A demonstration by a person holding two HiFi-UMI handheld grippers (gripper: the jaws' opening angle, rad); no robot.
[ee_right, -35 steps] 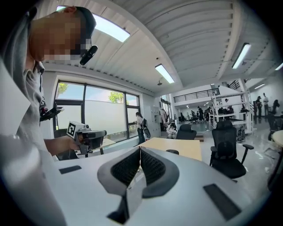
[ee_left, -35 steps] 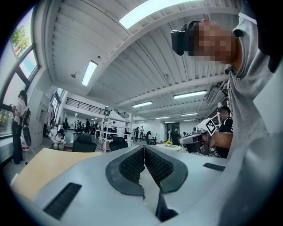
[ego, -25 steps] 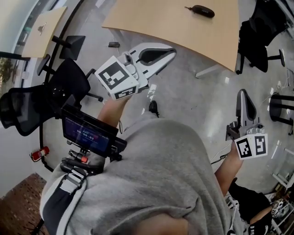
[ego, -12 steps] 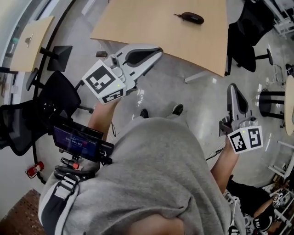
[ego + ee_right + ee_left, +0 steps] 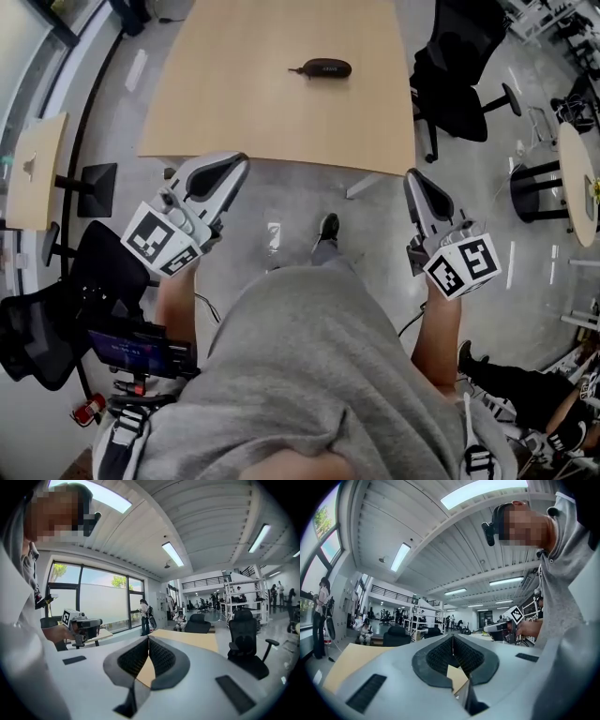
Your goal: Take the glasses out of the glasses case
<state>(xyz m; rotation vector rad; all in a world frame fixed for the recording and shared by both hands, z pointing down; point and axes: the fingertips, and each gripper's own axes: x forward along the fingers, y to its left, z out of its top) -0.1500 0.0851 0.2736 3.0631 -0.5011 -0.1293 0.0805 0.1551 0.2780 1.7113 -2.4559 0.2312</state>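
Glasses case [image 5: 323, 67] crosswise on table [image 5: 234, 112]

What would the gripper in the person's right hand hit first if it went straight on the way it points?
Probably the wooden table, near its right corner; nothing shows between it and the right gripper, though depth is unclear.

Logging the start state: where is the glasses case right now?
In the head view the dark glasses case lies alone on the wooden table, toward its far right part, with the black office chair beyond the table's right edge.
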